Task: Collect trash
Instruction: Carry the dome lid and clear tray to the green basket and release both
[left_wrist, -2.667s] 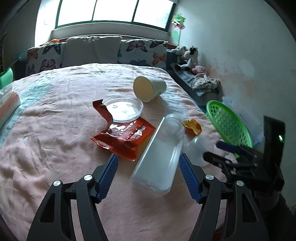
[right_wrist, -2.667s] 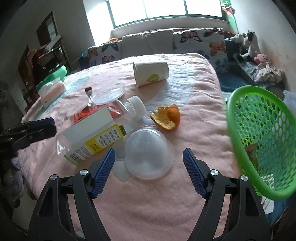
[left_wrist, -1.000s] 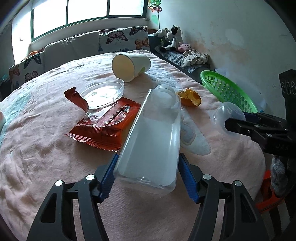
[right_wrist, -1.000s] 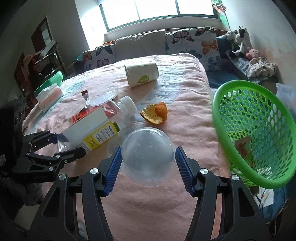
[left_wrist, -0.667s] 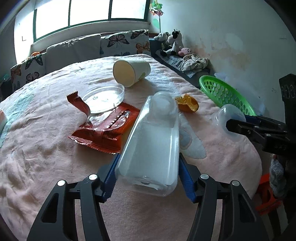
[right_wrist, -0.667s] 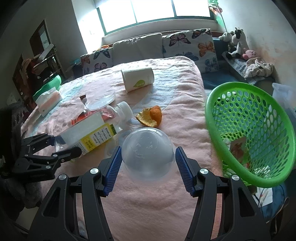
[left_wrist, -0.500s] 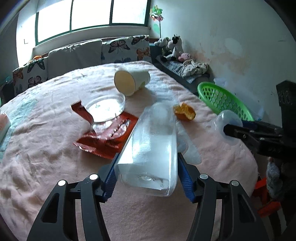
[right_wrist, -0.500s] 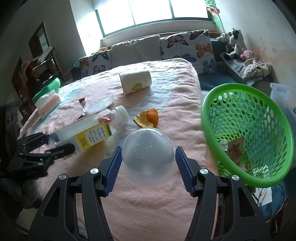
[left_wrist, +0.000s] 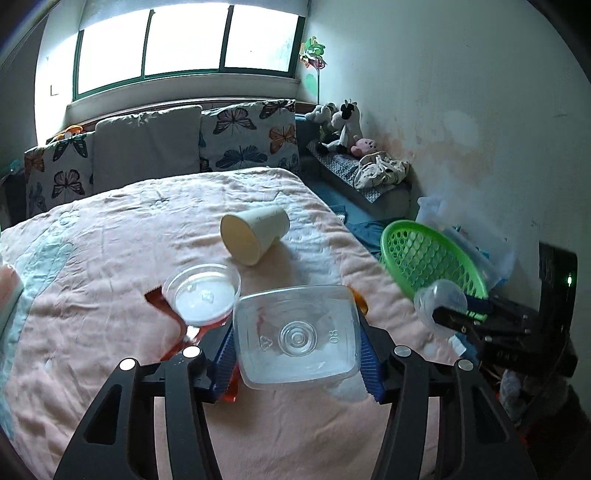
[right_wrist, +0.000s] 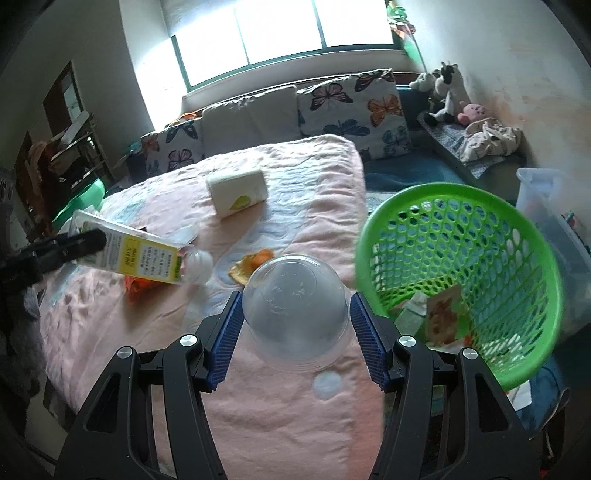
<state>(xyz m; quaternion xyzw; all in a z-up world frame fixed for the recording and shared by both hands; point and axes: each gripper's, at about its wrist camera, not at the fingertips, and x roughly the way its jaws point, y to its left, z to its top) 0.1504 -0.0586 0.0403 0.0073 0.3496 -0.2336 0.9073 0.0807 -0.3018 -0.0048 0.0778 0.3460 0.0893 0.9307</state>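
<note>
- Two grips: left gripper jaws, just closing, clamp the bottle; right gripper jaws clamp the dome lid.
- Pink bed, cup far, green basket right, window behind.

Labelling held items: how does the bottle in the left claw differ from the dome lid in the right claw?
The bottle is long, square-sided and carries a yellow label; the dome lid is a short, round, unlabelled shell. The bottle hangs tilted, cap end down; the lid sits dome-up. Both are clear plastic, each clamped in a claw above the bed.
</note>
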